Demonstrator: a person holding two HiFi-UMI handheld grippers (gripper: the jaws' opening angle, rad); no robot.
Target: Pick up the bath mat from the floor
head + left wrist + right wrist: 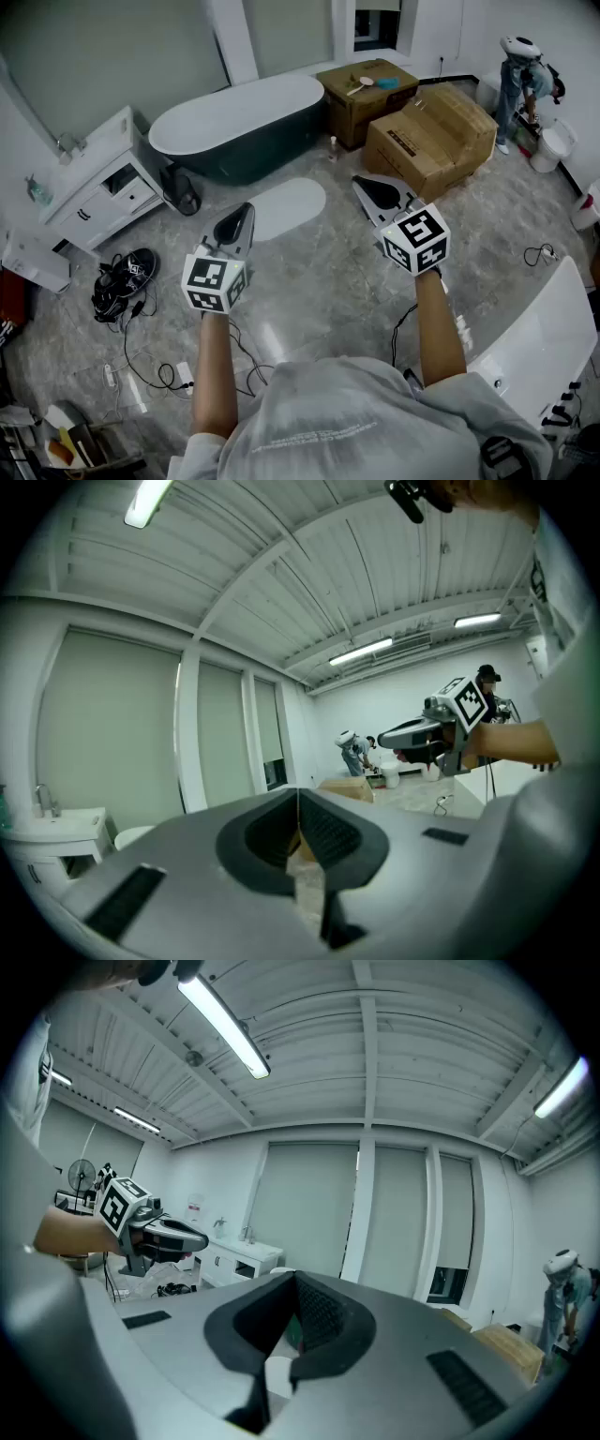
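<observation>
both tongs shut and empty, bath mat flat on the floor between them

from the left: a white vanity cabinet [94, 187] stands beside a dark bathtub [239, 127] by the wall. the pale oval bath mat [286, 206] lies flat on the marble floor [319, 281] just in front of the bathtub. the left tongs [242, 217] are held level, jaws together, gripping nothing, the tip overlapping the mat's left edge in the head view. the right tongs [367, 186], also closed and empty, hover to the mat's right, near the cardboard boxes [431, 136].
</observation>
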